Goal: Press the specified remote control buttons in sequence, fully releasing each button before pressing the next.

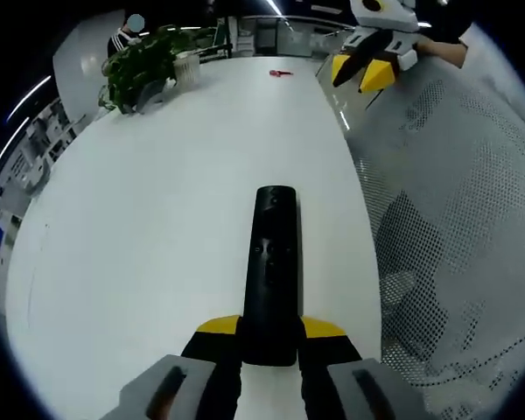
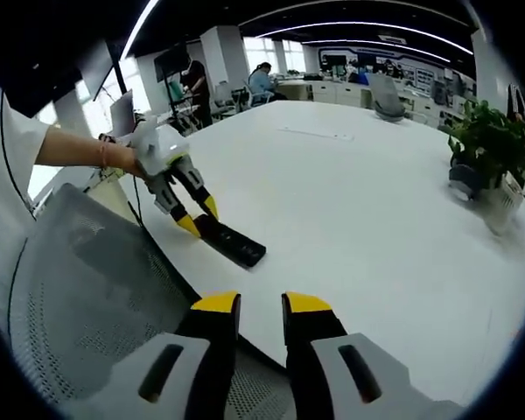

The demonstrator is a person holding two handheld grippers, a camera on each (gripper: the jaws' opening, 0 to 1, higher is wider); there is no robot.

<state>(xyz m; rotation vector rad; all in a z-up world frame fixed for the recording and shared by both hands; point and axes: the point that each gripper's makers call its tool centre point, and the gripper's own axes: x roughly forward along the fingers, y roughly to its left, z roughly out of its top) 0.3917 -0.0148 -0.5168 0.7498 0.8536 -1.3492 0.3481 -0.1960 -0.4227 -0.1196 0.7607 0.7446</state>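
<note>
A long black remote control [image 1: 274, 262] lies on the white table [image 1: 157, 219], and my left gripper [image 1: 271, 328] is shut on its near end, one yellow-tipped jaw on each side. In the right gripper view the same remote [image 2: 238, 246] sits near the table edge with the left gripper [image 2: 198, 216] clamped on it, held by a person's hand. My right gripper [image 2: 262, 304] hovers off the table edge, its jaws a narrow gap apart with nothing between them. It also appears as the right gripper [image 1: 365, 72] at the upper right of the left gripper view, well away from the remote.
A potted plant [image 1: 144, 66] [image 2: 494, 149] stands at the table's far side. A small red item [image 1: 280, 74] lies beyond the remote. A grey mesh chair [image 1: 455, 219] [image 2: 79, 280] stands against the table edge. People sit at desks in the background.
</note>
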